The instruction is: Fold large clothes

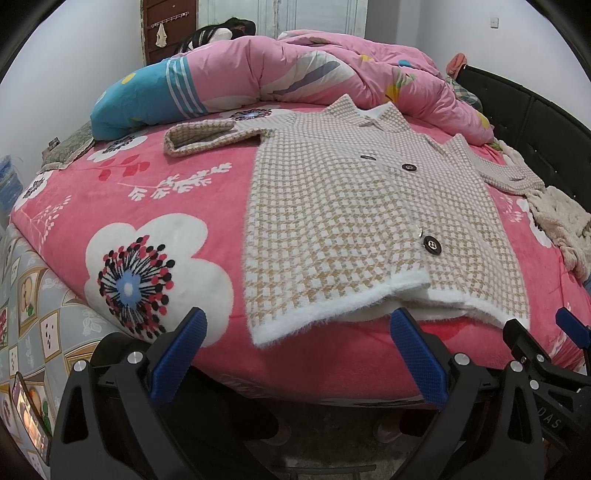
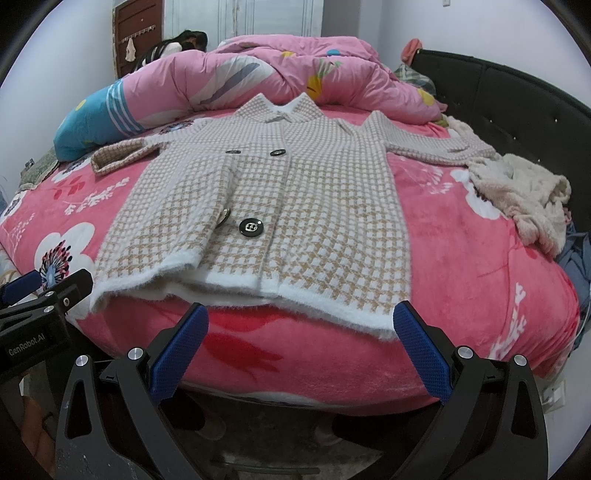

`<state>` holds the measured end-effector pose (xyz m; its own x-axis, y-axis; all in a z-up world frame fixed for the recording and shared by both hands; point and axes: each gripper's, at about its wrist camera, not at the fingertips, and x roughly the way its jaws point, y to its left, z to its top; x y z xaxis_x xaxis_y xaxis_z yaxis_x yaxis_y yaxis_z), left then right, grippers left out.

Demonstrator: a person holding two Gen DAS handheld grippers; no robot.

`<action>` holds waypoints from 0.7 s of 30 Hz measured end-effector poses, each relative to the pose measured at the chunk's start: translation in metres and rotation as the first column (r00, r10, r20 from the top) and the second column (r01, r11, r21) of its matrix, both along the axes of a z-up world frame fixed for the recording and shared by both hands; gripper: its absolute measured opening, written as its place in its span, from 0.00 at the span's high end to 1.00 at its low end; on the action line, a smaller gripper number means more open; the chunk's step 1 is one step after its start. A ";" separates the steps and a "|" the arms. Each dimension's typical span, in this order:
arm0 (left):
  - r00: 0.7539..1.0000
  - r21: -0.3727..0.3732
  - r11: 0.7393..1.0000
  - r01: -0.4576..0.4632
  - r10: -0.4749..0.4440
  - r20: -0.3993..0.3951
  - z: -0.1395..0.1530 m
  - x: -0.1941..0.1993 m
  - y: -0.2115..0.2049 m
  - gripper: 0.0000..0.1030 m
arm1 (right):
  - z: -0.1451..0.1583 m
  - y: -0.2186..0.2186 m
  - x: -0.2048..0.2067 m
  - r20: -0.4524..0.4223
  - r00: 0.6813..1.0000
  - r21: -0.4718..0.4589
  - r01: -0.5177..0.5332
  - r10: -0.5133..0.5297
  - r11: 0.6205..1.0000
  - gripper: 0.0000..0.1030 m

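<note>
A beige and white houndstooth coat (image 1: 354, 206) (image 2: 280, 206) with dark buttons lies flat, front up, on the pink floral bed (image 1: 147, 206) (image 2: 461, 258), sleeves spread to both sides and its fuzzy white hem at the near edge. My left gripper (image 1: 299, 321) hovers open just short of the hem's left part. My right gripper (image 2: 301, 317) is open too, near the hem's right part, its right fingertip (image 2: 402, 314) close to the hem corner. Nothing sits between either pair of fingers. The right gripper (image 1: 569, 328) shows at the left wrist view's right edge, the left gripper (image 2: 48, 291) at the right wrist view's left edge.
A rumpled pink quilt (image 1: 332, 70) (image 2: 295, 70) is heaped at the back of the bed, where a person (image 1: 218, 33) (image 2: 177, 44) rests. A cream fuzzy garment (image 1: 561, 225) (image 2: 524, 195) lies at the right, by the black headboard (image 2: 517, 96). Floor lies below the grippers.
</note>
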<state>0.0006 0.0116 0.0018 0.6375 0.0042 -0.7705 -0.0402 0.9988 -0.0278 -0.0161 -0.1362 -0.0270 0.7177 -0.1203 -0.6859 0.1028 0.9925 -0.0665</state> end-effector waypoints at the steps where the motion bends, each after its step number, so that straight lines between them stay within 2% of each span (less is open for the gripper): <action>1: 1.000 -0.001 1.000 0.000 0.000 0.000 0.000 0.000 0.000 0.05 | 0.000 0.000 0.000 0.000 1.000 0.001 0.000 0.000 1.000 0.06; 9: 1.000 0.005 1.000 -0.002 0.002 -0.001 0.003 0.000 0.004 0.05 | -0.001 0.001 0.002 -0.002 1.000 0.004 -0.001 0.001 1.000 0.06; 21: 0.999 0.035 0.998 -0.052 0.052 0.001 -0.003 0.016 0.004 0.05 | -0.008 -0.014 0.014 -0.004 1.000 0.016 -0.009 0.009 1.000 0.06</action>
<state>0.0162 0.0159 -0.0017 0.6361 0.0644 -0.7689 -0.0923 0.9957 0.0070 -0.0023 -0.1505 -0.0347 0.7156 -0.1029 -0.6909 0.0938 0.9943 -0.0508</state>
